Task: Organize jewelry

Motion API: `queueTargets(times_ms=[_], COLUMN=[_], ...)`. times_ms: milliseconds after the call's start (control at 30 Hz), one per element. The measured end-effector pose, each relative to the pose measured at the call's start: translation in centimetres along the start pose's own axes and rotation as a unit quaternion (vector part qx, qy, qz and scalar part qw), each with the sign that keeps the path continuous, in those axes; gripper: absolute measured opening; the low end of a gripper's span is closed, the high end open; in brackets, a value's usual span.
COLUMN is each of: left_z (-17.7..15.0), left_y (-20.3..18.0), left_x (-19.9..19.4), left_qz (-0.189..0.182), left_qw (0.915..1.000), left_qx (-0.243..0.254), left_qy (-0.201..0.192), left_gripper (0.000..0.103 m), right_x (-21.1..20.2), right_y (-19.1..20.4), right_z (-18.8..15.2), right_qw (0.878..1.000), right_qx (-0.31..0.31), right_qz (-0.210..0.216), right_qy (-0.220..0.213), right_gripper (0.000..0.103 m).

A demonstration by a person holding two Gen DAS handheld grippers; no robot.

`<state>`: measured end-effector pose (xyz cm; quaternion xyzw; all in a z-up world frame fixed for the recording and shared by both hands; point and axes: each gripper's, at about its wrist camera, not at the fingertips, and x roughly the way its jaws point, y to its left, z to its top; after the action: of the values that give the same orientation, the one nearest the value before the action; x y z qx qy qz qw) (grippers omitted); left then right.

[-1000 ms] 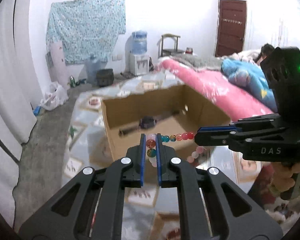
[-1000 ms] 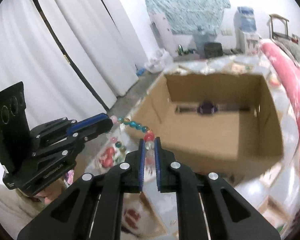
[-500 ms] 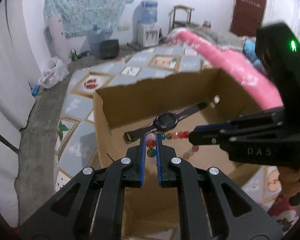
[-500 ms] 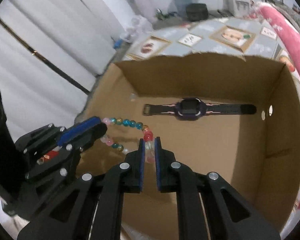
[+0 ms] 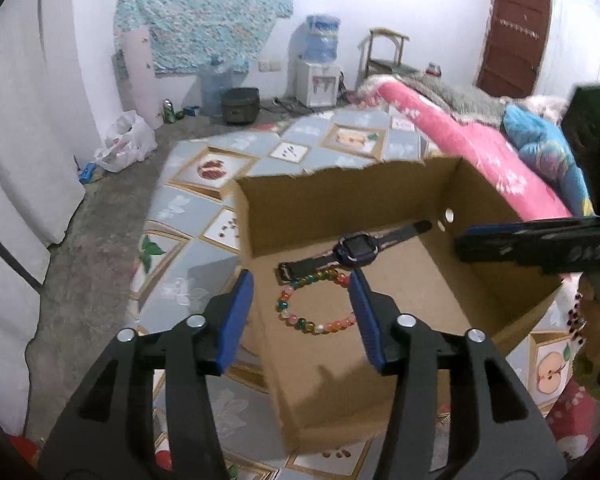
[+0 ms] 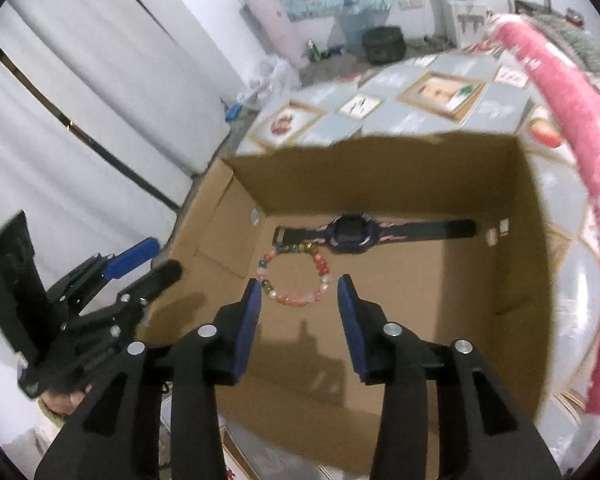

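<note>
A bracelet of coloured beads [image 5: 314,306] lies in a ring on the floor of an open cardboard box [image 5: 340,196], touching the strap of a dark purple watch [image 5: 356,246]. Both also show in the right wrist view: the bracelet [image 6: 296,274] and the watch [image 6: 350,230] inside the box [image 6: 380,160]. My left gripper [image 5: 302,284] is open and empty above the box's near left corner. My right gripper [image 6: 299,288] is open and empty above the bracelet. The right gripper shows at the right edge of the left wrist view [image 5: 540,244].
The box stands on a table with a patterned cloth [image 5: 204,200]. A pink blanket [image 5: 460,140] lies on the bed to the right. A water dispenser [image 5: 320,68], a chair [image 5: 384,52] and white curtains [image 6: 80,100] stand further off.
Both grippers held the bracelet stretched between them and carried it over the box. Both have now opened, and the bracelet lies on the box floor beside the watch.
</note>
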<state>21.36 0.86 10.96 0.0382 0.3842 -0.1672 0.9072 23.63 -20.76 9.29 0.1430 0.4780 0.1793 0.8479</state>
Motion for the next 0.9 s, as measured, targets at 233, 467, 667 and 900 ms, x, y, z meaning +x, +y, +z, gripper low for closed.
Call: queueTargets(times_ms=[233, 467, 667, 900], left_z=[-2.6, -8.7, -14.4, -18.3], left_y=[2.7, 2.9, -0.7, -3.6], left_x=[-5.1, -8.0, -6.3, -3.3], left_qz=[-0.012, -0.031, -0.007, 0.000], left_qw=[0.9975, 0.9928, 0.9986, 0.9979], left_qx=[-0.055, -0.092, -0.052, -0.021], left_qy=[-0.042, -0.070, -0.008, 0.061], left_gripper=[0.068, 0.072, 0.075, 0.075], right_x=[-8.0, -11.0, -10.1, -5.9], right_y=[-2.6, -3.7, -3.5, -2.9], right_z=[-2.3, -8.5, -15.6, -21.7], right_qw=[0.995, 0.985, 0.987, 0.997], right_qx=[0.009, 0.016, -0.014, -0.021], right_qz=[-0.007, -0.004, -0.024, -0.033], right_qy=[-0.102, -0.172, -0.155, -0.070], right_gripper=[0.060, 0.061, 0.061, 0.061])
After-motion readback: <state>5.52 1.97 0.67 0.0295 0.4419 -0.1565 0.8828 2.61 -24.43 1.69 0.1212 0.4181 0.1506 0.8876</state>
